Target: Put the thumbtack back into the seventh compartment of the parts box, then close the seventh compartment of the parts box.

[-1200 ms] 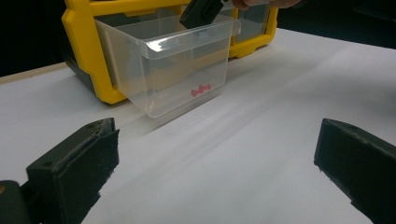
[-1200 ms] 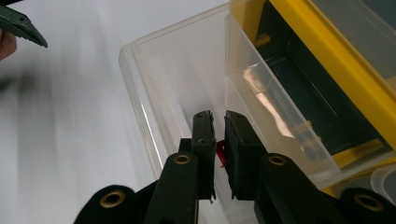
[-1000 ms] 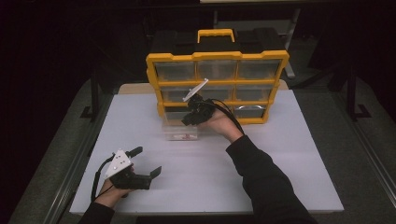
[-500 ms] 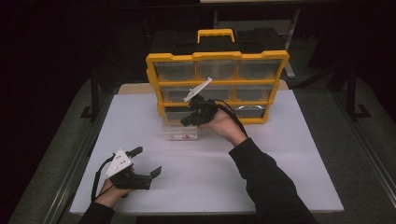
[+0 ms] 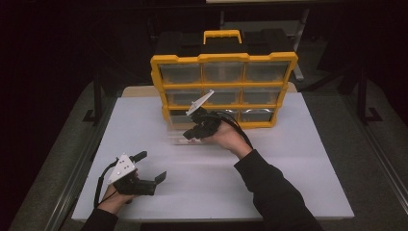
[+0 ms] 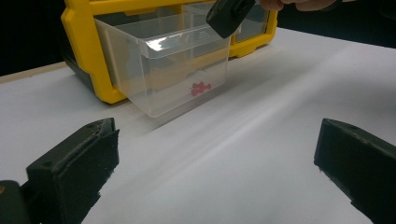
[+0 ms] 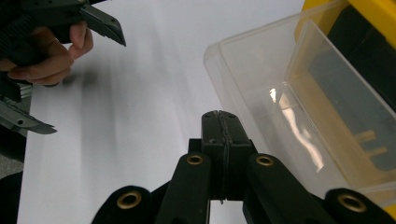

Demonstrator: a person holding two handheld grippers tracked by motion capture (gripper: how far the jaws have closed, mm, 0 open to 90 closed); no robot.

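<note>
A yellow organizer [image 5: 223, 91] with clear drawers stands at the back of the white table. Its lower-left clear drawer [image 5: 179, 132] is pulled partway out onto the table; small red pieces [image 6: 201, 87] lie in it. My right gripper [image 5: 188, 135] hangs just over the drawer's front rim [image 7: 280, 107], its jaws pressed together with nothing between them [image 7: 222, 116]. I cannot tell whether it touches the rim. My left gripper [image 5: 154, 166] rests low at the near left, jaws wide apart and empty [image 6: 217, 156], pointing at the drawer [image 6: 173, 70].
The other organizer drawers are pushed in. A yellow handle [image 5: 222, 36] tops the organizer. The white tabletop [image 5: 288, 159] stretches to the right and front; dark floor and metal frame legs surround it.
My right gripper has shifted slightly left and toward the person along the drawer's front. The left gripper has stayed where it was.
</note>
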